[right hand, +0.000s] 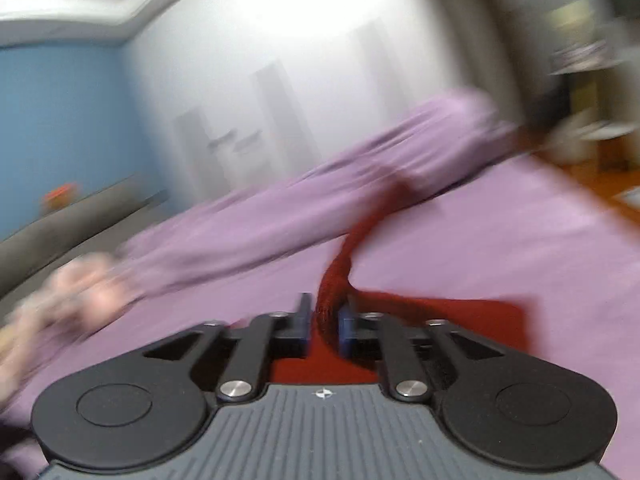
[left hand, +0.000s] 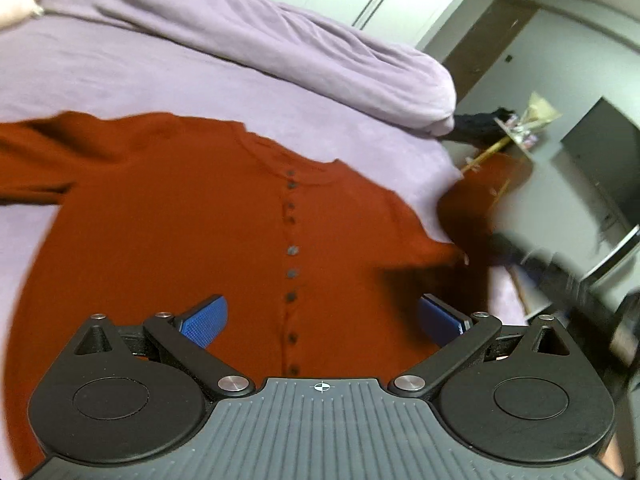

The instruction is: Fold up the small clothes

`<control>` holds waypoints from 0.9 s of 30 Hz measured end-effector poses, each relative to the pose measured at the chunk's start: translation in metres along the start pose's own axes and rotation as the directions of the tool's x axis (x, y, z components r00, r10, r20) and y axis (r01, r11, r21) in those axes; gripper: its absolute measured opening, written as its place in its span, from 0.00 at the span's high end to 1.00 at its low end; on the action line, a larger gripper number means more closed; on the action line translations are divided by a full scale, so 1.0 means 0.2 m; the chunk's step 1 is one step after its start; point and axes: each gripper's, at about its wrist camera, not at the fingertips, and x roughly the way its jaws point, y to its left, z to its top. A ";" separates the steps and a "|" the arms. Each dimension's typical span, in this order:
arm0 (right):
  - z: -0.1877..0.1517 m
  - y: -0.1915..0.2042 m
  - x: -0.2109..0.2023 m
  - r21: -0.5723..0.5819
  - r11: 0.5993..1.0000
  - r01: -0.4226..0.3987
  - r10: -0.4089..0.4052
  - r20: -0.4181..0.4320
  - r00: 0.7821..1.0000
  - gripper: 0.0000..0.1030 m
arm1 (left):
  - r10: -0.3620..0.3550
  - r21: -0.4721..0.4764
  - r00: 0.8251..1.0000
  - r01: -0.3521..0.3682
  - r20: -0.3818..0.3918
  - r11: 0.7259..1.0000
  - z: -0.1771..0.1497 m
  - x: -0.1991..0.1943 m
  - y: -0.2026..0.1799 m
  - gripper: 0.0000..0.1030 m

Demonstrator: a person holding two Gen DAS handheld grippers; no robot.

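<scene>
A rust-red buttoned cardigan (left hand: 180, 220) lies front up on the lilac bed sheet (left hand: 120, 72), its left sleeve spread out to the side. My left gripper (left hand: 322, 320) hovers open over the button row near the hem, with nothing between its blue pads (left hand: 204, 320). The right sleeve (left hand: 472, 208) is lifted off the bed at the right, where my right gripper (left hand: 532, 264) shows only as a dark blur. In the right wrist view the right gripper (right hand: 325, 320) is narrowed onto the bunched sleeve (right hand: 360, 232), which stretches away from it like a rope.
A rolled lilac duvet (left hand: 280, 40) lies along the far side of the bed. The bed's edge runs down the right, with a cluttered shelf (left hand: 520, 128) and a dark screen (left hand: 608, 160) beyond. A pale pink blurred shape (right hand: 80, 288) sits at the left.
</scene>
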 end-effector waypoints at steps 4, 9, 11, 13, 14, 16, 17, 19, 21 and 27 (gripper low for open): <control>-0.26 0.08 0.10 0.049 0.999 0.014 -0.008 -0.134 0.991 0.46 | -0.022 -0.038 0.996 0.019 -0.085 0.999 0.07 0.23 0.08 0.00; -0.45 -0.03 0.03 0.222 0.972 0.077 -0.030 -0.208 0.978 0.47 | -0.027 -0.127 0.988 0.008 -0.150 0.992 0.16 0.46 0.23 0.13; -0.47 -0.07 0.00 0.256 0.962 0.097 -0.042 -0.212 0.976 0.47 | -0.046 -0.182 0.983 0.013 -0.180 0.983 0.19 0.53 0.28 0.15; -0.48 -0.11 -0.03 0.295 0.950 0.107 -0.045 -0.212 0.976 0.47 | -0.059 -0.212 0.976 0.014 -0.208 0.977 0.22 0.62 0.31 0.20; -0.48 -0.14 -0.03 0.307 0.945 0.109 -0.044 -0.211 0.977 0.47 | -0.064 -0.220 0.973 0.014 -0.222 0.975 0.23 0.65 0.32 0.22; -0.49 -0.18 -0.04 0.325 0.939 0.115 -0.049 -0.205 0.978 0.47 | -0.077 -0.239 0.970 0.020 -0.232 0.971 0.23 0.71 0.33 0.22; -0.47 -0.18 -0.01 0.331 0.936 0.116 -0.050 -0.202 0.978 0.47 | -0.094 -0.253 0.969 0.035 -0.227 0.967 0.24 0.73 0.34 0.22; -0.47 -0.20 0.02 0.349 0.930 0.112 -0.043 -0.198 0.979 0.47 | -0.124 -0.301 0.968 0.054 -0.219 0.952 0.26 0.76 0.36 0.25; -0.48 -0.22 0.02 0.366 0.924 0.112 -0.039 -0.200 0.979 0.47 | -0.134 -0.324 0.967 0.058 -0.217 0.944 0.29 0.79 0.37 0.43; -0.48 -0.25 0.05 0.390 0.913 0.121 -0.035 -0.221 0.975 0.49 | -0.068 -0.250 0.961 -0.001 -0.268 0.968 0.33 0.88 0.30 0.89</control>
